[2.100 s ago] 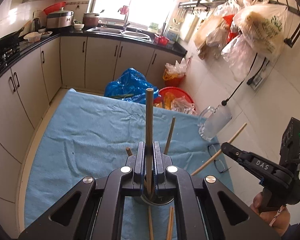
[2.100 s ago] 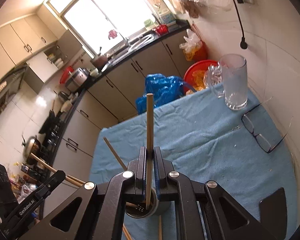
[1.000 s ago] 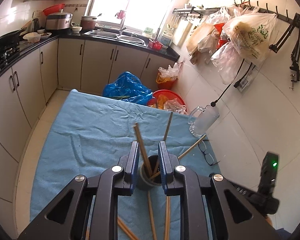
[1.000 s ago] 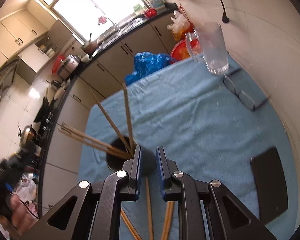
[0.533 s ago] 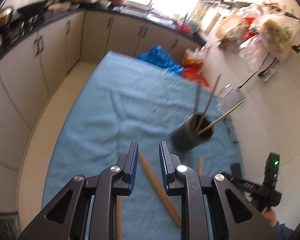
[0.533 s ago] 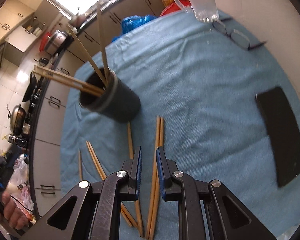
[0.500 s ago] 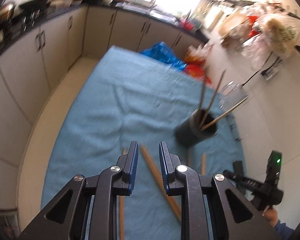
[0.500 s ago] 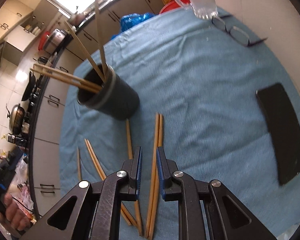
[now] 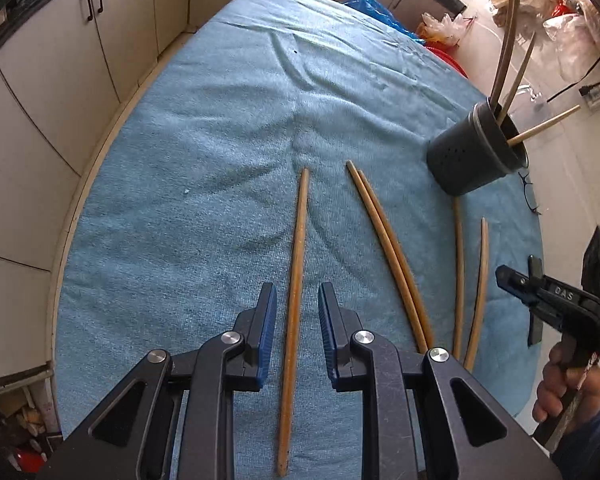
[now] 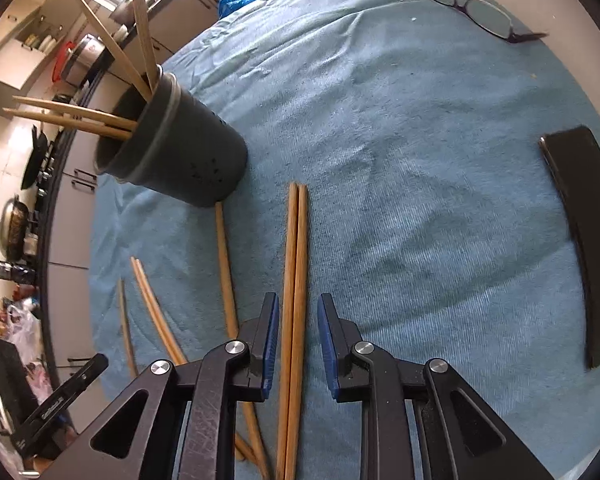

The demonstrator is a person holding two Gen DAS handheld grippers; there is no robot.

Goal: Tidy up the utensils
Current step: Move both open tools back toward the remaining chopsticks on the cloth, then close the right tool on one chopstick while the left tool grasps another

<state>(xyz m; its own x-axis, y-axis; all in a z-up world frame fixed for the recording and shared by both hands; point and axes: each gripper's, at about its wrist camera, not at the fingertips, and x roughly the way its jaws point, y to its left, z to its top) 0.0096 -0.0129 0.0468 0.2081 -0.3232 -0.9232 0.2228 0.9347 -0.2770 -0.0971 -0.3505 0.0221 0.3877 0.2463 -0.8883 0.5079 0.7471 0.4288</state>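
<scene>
My left gripper (image 9: 297,312) is open w/ nothing in it. 1 lone chopstick (image 9: 294,280) lies on the blue cloth (image 9: 220,140) right btwn its fingers, not touched yet. The stick's long line runs straight ahead, same way my fingers point, so I think I only need to go down & squeeze.

My right gripper (image 10: 298,320) is open too, nothing held. A pair of chopsticks (image 10: 293,280) lies side by side btwn its fingers, also pointing straight ahead. 1 more stick (image 10: 226,272) lies just to its left.

The dark holder cup (image 10: 172,148) stands ahead & left of my right gripper, ahead & far right of my left. It has about 5 sticks in it. Right hand is nearer to it.

What changed: 2.1 s ago each gripper held 1 stick upright over the cup. 1 s ago both had let go & those sticks stood in the cup. Since then both hands dropped low over the loose sticks, each lined up on its next one.
</scene>
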